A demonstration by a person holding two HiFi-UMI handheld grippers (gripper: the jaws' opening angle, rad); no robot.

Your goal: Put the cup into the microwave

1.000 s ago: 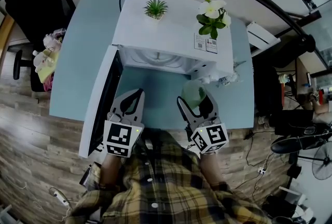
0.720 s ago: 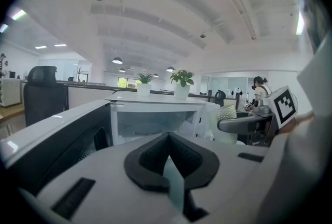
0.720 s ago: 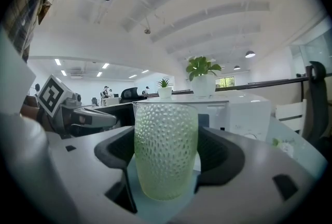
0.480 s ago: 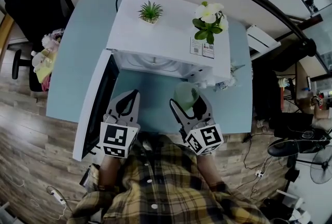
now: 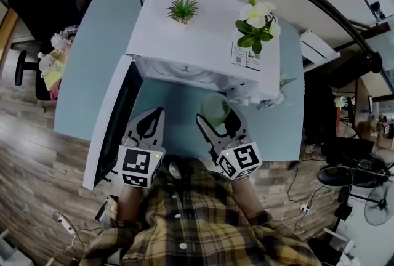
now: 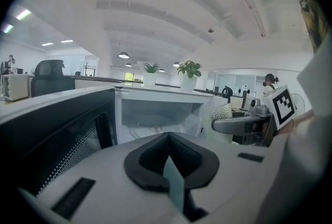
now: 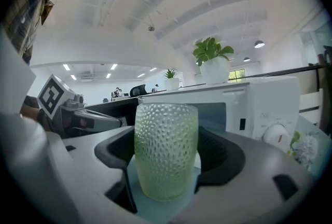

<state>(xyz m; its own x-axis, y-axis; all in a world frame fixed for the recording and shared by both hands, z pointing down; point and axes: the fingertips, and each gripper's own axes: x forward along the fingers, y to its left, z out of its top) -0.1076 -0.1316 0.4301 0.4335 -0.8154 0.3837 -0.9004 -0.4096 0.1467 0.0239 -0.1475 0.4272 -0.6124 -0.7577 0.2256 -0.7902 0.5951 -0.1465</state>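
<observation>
While the door (image 5: 109, 130) stands swung wide at the far left, black-faced and hanging out past the worktop's (image 5: 92, 74) front edge, the way into the microwave (image 5: 197, 37) is clear. Just right of the door, the left hand-held gripper (image 5: 154, 116) has its jaws drawn together at the tips with nothing between them (only a sliver of blue worktop shows through the gap). It points at the cavity (image 6: 155, 114), which looks bare. A stray push from it could knock the door partly closed across the entry.

Further right, the right hand-held gripper (image 5: 218, 118) is clamped on the cup (image 7: 166, 150), a dimpled green glass held upright between the pads in front of the opening. I cannot tell whether its base is clear of the worktop. It sits toward the right side of the opening, near the panel (image 7: 270, 114) with its dial. If it goes straight in from here, the outer jaw or the glass could clip that frame. The jaws also stand wider than the cup, so the fit is tighter than the cup alone suggests. A tall glass could catch the upper lip if carried high. Glass may slip in the pads if jolted, or tip if let go before its base rests flat. Any hard bump would also shake the two plants (image 5: 183, 9) on top.
</observation>
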